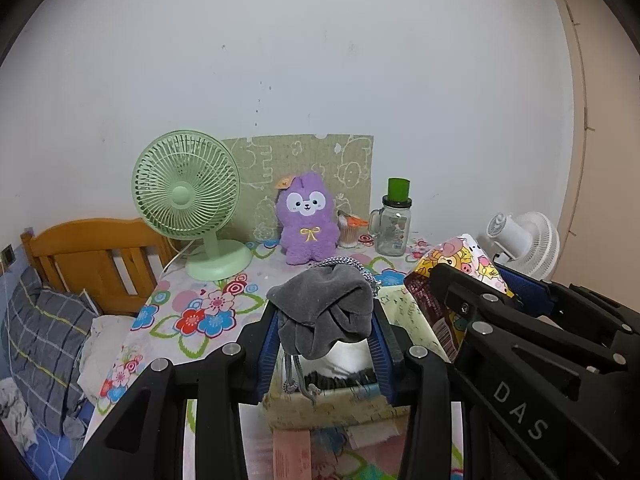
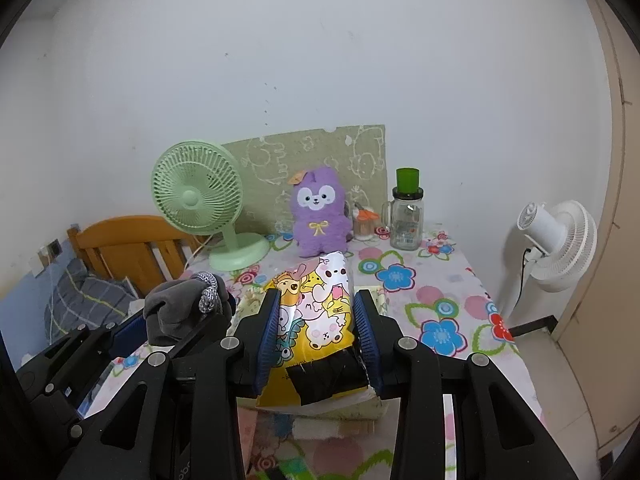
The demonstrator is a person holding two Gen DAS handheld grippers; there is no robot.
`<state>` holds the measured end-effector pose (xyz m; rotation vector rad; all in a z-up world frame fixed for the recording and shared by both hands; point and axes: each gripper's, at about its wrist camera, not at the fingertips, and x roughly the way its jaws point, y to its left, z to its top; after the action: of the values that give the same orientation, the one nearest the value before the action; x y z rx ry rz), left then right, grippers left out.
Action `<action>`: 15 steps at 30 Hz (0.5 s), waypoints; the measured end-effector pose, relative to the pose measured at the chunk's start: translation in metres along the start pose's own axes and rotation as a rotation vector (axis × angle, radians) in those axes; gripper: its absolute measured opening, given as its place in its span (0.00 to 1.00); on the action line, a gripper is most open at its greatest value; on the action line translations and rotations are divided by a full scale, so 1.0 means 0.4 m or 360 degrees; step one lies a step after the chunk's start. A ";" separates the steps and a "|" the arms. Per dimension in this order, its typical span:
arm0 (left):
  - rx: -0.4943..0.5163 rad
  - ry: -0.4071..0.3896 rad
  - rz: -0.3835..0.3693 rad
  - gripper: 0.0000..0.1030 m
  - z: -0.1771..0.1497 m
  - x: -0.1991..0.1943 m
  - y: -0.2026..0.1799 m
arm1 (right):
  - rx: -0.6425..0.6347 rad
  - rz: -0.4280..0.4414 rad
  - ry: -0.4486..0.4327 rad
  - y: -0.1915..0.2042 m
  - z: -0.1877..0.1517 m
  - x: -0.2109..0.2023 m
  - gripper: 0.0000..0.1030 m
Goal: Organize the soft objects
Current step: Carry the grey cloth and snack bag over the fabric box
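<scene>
My left gripper (image 1: 325,344) is shut on a grey velvet drawstring pouch (image 1: 324,312) and holds it above a pale patterned box (image 1: 404,308) on the flowered table. The pouch also shows at the left of the right wrist view (image 2: 180,304). My right gripper (image 2: 316,336) is shut on a yellow cartoon-print packet (image 2: 316,308), held over the same box (image 2: 352,406). The packet shows at the right in the left wrist view (image 1: 460,264). A purple plush toy (image 1: 307,220) sits upright at the back of the table, also seen in the right wrist view (image 2: 319,212).
A green desk fan (image 1: 188,200) stands back left, a glass jar with a green lid (image 1: 394,220) back right. A white floor fan (image 2: 556,236) stands off the table's right edge. A wooden bed headboard (image 1: 92,256) and a grey plaid pillow (image 1: 44,336) lie to the left.
</scene>
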<state>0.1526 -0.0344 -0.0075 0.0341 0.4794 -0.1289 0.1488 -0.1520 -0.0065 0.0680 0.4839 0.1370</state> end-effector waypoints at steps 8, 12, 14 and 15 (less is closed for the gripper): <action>-0.0025 0.0079 -0.0002 0.40 0.011 0.114 0.017 | 0.0021 0.0009 0.0068 -0.017 0.022 0.121 0.40; -0.0045 0.0138 -0.0010 0.40 -0.001 0.172 0.026 | 0.0041 0.0017 0.0115 -0.026 0.014 0.179 0.40; -0.0057 0.0164 -0.0015 0.41 -0.008 0.197 0.030 | 0.0043 0.0012 0.0137 -0.031 0.008 0.201 0.40; -0.0063 0.0178 -0.0019 0.41 -0.011 0.208 0.031 | 0.0044 0.0009 0.0146 -0.033 0.005 0.212 0.40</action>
<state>0.2253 -0.0313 -0.0500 -0.0001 0.5940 -0.1297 0.2256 -0.1525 -0.0450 0.0906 0.5773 0.1395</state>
